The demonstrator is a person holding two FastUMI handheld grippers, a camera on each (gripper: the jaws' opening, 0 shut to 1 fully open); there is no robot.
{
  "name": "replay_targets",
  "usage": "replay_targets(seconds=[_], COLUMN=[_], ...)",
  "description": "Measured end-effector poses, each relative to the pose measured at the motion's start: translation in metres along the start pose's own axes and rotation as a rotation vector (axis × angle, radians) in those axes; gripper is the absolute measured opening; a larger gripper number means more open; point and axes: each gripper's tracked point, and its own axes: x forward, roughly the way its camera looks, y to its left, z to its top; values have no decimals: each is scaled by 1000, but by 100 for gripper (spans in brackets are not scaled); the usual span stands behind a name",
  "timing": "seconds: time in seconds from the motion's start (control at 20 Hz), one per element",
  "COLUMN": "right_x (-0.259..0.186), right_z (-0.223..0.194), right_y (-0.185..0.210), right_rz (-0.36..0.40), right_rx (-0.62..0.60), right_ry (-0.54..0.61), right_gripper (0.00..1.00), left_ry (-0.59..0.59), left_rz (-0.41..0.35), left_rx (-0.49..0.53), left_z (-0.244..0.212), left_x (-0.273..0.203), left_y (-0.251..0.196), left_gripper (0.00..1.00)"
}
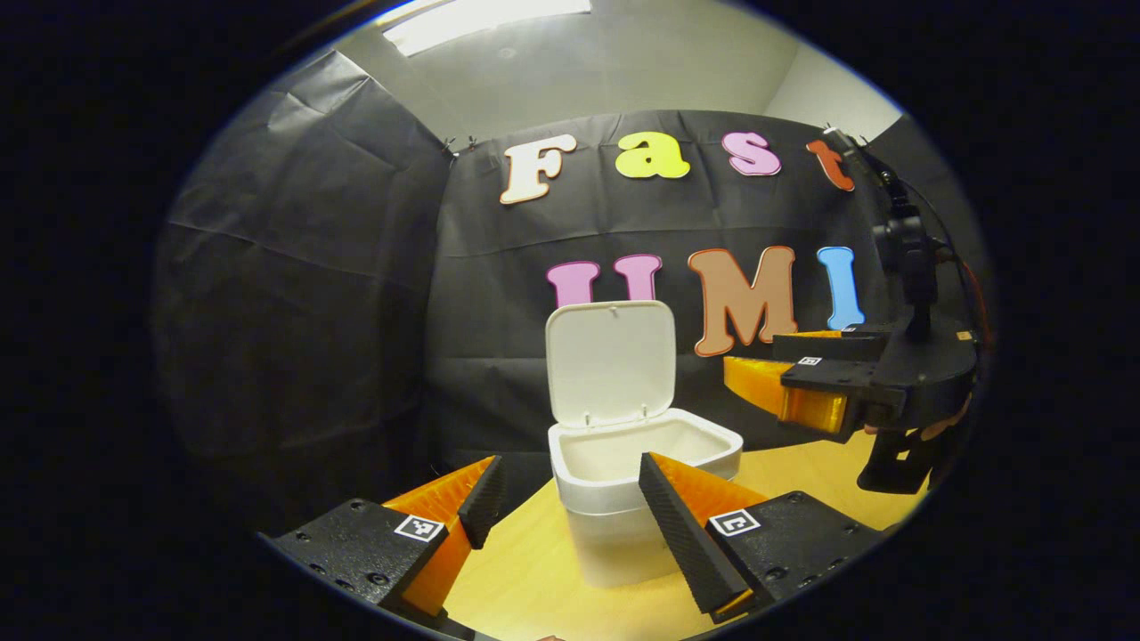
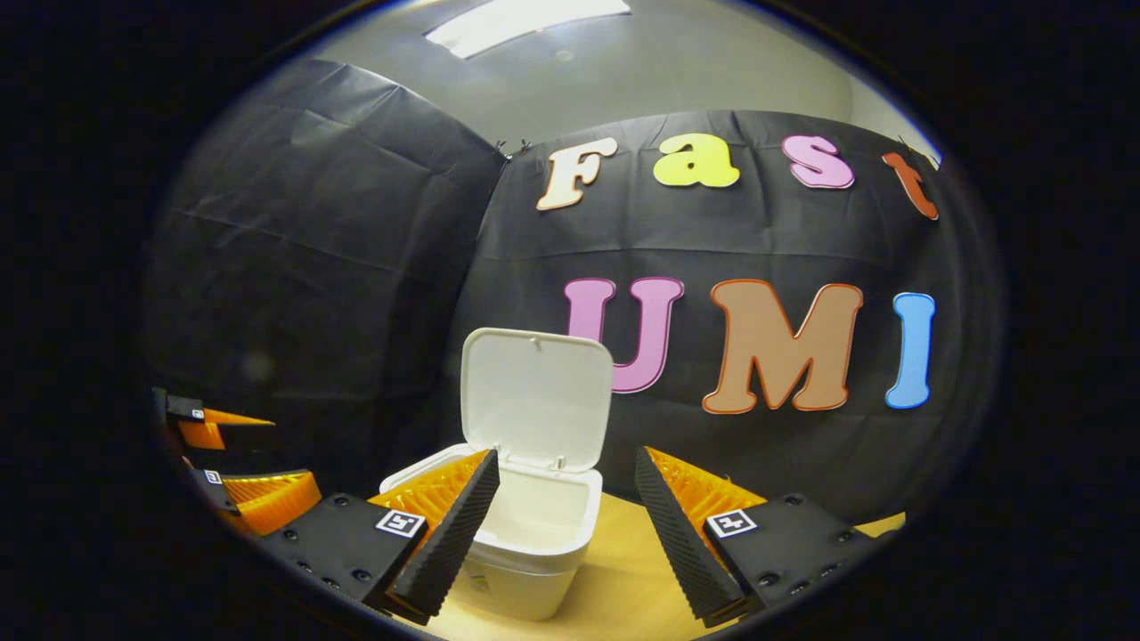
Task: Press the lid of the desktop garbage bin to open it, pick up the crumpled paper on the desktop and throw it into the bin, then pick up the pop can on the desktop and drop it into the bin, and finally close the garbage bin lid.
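The white desktop bin (image 1: 614, 512) stands on the wooden table (image 1: 525, 579) with its lid (image 1: 610, 361) swung up and back. My left gripper (image 1: 570, 461) is open in front of the bin with nothing between its fingers. To the right, above the table and level with the bin's rim, hangs my right gripper (image 1: 757, 378), held by a hand (image 1: 944, 429). In the right gripper view the bin (image 2: 534, 552) sits just behind the left finger, its lid (image 2: 534, 401) upright. My right gripper (image 2: 565, 454) is open and holds nothing. My left gripper (image 2: 294, 456) shows at the far left edge.
Black cloth walls close in behind and to the left of the bin. A bare strip of table (image 2: 623, 588) runs between the right gripper's fingers. I cannot tell what lies inside the bin.
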Motion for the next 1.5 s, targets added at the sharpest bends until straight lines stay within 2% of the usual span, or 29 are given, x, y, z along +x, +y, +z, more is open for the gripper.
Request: replay_targets(seconds=[0.4, 0.75, 0.8, 1.0, 1.2, 1.5], right_x=[-83, -168, -181, -222, -248, -272], right_z=[24, 7, 2, -15, -25, -50], right_y=[-99, -186, -197, -226, -243, -254], right_rz=[-196, -397, -425, -513, -574, -617], right_rx=[32, 41, 45, 73, 86, 107], right_ry=[-57, -34, -28, -2, 20, 74], right_gripper=[98, 100, 96, 100, 98, 98], left_ry=[-33, -43, -40, -14, 43, 230], left_rz=[-137, -285, -307, -388, -451, -526], left_rx=[-40, -66, -69, -77, -90, -115], left_z=[19, 29, 29, 22, 2, -67], left_x=[7, 10, 11, 10, 11, 11], left_y=[-81, -166, -178, -220, -250, -288], left_gripper=[92, 92, 92, 92, 92, 92])
